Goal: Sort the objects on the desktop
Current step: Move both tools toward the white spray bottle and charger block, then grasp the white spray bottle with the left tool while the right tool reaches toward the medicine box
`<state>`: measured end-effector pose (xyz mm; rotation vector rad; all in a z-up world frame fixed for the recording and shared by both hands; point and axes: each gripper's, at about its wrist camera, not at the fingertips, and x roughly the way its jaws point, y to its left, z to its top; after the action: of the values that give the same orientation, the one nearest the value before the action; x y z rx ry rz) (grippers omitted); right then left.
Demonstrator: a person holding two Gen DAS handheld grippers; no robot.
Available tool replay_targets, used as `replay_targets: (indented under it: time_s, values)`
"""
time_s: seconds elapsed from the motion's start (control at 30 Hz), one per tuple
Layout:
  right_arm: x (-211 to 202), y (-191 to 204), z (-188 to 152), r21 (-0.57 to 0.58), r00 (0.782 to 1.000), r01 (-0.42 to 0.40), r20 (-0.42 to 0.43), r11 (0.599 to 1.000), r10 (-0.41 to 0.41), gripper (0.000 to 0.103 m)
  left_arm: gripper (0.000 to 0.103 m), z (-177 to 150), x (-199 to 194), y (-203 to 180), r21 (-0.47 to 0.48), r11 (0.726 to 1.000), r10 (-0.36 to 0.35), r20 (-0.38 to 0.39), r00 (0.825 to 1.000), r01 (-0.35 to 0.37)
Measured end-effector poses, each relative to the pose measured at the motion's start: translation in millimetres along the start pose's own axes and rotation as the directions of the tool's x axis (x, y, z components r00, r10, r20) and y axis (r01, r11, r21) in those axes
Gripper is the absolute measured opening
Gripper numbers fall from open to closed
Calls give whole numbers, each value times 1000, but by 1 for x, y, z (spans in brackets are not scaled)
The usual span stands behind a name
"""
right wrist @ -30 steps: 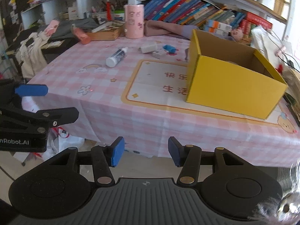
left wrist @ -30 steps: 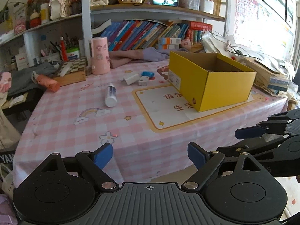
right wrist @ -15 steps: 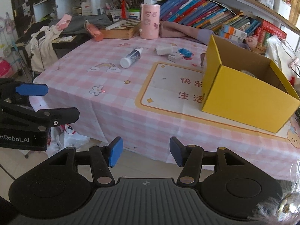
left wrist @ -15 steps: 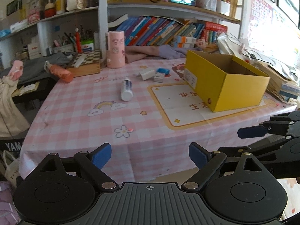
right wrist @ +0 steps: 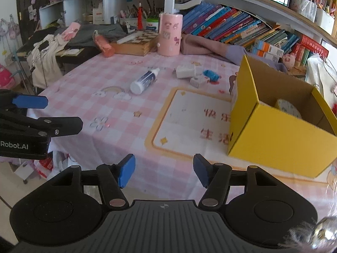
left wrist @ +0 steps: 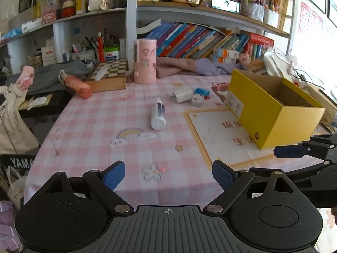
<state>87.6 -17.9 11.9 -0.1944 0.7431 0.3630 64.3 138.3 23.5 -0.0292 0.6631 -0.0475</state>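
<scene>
I find both tools empty at the near counter (left wrist: 88, 126) edge: left tool (left wrist: 167, 174) spread wide, right tool (right wrist: 164, 170) spread, jaws just opening. One roll (right wrist: 287, 107) lies in the box (right wrist: 280, 135), far right. Bottle (left wrist: 158, 116), charger (left wrist: 183, 93), blue item (left wrist: 202, 91) and small box (left wrist: 197, 101) remain mid-counter. The near approach is open; I judge the box wall the only obstruction.

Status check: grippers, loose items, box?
Left gripper open, empty. Right gripper empty, jaws just opening. Bottle, charger, small items loose on table; box open. Path clear.
</scene>
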Motion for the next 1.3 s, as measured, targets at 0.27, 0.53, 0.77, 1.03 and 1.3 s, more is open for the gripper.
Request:
replay_targets:
  time_s: [0.27, 0.53, 0.77, 1.03, 1.3]
  values:
    - [28, -15, 34, 43, 998, 47, 40, 998, -49, 67, 92, 27, 33, 4, -1, 1000, 23, 2, 1000, -23]
    - [52, -31, 63, 72, 989, 90, 114, 993, -98, 67, 92, 50, 62, 2, 2, 999, 40, 6, 999, -40]
    - [65, -50, 89, 150, 977, 75, 186, 986, -103, 67, 92, 68, 80, -3, 19, 999, 37, 20, 999, -37]
    - [88, -55, 109, 156, 979, 66, 181, 986, -94, 71, 92, 80, 103, -5, 40, 998, 42, 11, 999, -43]
    - [111, -60, 120, 156, 987, 65, 137, 986, -86, 71, 91, 85, 127, -3, 66, 997, 46, -21, 999, -44]
